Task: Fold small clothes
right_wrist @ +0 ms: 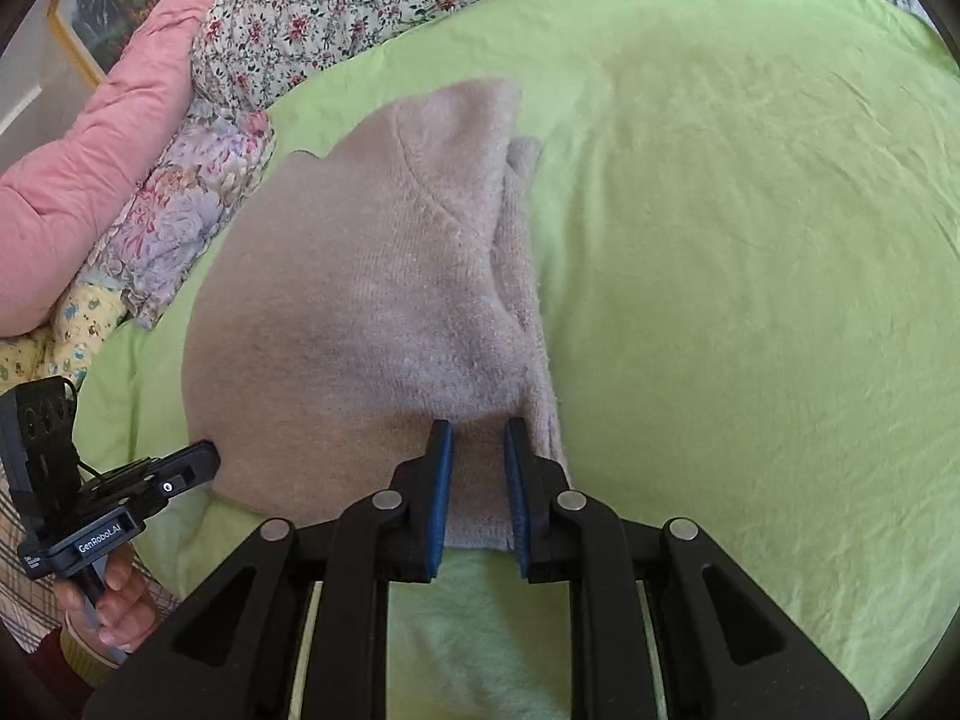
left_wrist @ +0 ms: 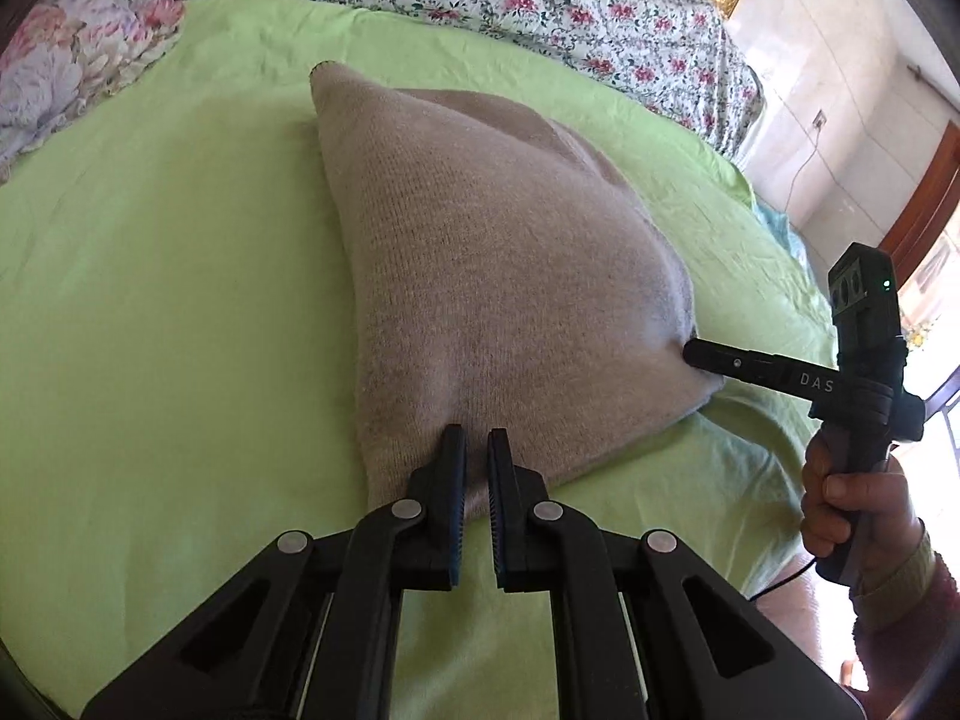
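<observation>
Beige knit [left_wrist: 480, 276] on green sheet [left_wrist: 150, 300]: left gripper [left_wrist: 477, 444] pinches its near hem, right gripper [right_wrist: 477, 438] apparently clamps the adjacent corner.

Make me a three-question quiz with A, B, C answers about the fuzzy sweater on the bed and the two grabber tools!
1. Where does the beige knitted sweater lie?
A. on the light green bedsheet
B. on a wooden floor
C. inside a basket

2. What colour is the puffy quilted blanket near the head of the bed?
A. blue
B. pink
C. black

3. What are the jaws of the left gripper doing?
A. standing wide open above the sweater
B. holding a sock
C. pinching the sweater's near edge

Answers:
1. A, green sheet shows all around the sweater.
2. B, the right wrist view shows it pink, beside the flowered bedding.
3. C, knit fabric is bunched between the almost-closed pads; the right gripper pinches the same edge further along.
</observation>
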Action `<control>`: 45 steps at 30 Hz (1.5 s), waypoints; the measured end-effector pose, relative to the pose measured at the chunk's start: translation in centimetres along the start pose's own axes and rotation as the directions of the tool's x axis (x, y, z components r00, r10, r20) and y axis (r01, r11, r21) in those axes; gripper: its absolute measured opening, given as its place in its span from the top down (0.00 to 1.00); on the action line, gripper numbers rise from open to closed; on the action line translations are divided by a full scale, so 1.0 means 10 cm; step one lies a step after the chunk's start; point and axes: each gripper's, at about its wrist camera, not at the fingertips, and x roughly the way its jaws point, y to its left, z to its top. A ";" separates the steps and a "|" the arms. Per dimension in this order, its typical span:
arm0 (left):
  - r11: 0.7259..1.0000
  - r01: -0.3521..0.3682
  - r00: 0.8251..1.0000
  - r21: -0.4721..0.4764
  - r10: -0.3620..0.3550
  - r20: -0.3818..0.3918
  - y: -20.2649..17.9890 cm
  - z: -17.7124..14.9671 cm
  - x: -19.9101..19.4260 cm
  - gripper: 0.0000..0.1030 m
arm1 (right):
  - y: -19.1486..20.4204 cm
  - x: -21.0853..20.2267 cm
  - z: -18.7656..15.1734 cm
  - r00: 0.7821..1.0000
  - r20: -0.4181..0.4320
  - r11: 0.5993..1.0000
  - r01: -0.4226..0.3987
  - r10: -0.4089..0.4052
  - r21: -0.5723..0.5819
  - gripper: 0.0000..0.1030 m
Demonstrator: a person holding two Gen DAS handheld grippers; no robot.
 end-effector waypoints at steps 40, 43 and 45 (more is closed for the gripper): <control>0.997 -0.020 0.999 -0.080 0.017 -0.033 0.29 1.56 0.70 0.66 | 0.19 0.50 1.14 0.997 -0.007 0.997 -0.076 0.076 0.000 0.65; 0.998 -0.016 1.000 -0.061 0.015 -0.020 0.31 1.50 0.69 0.66 | 0.12 0.62 1.08 0.995 -0.029 0.996 -0.093 0.094 0.013 0.65; 0.998 -0.027 1.000 -0.056 0.027 -0.007 0.27 1.51 0.60 0.67 | 0.14 0.61 1.06 0.996 -0.015 0.996 -0.089 0.089 -0.002 0.65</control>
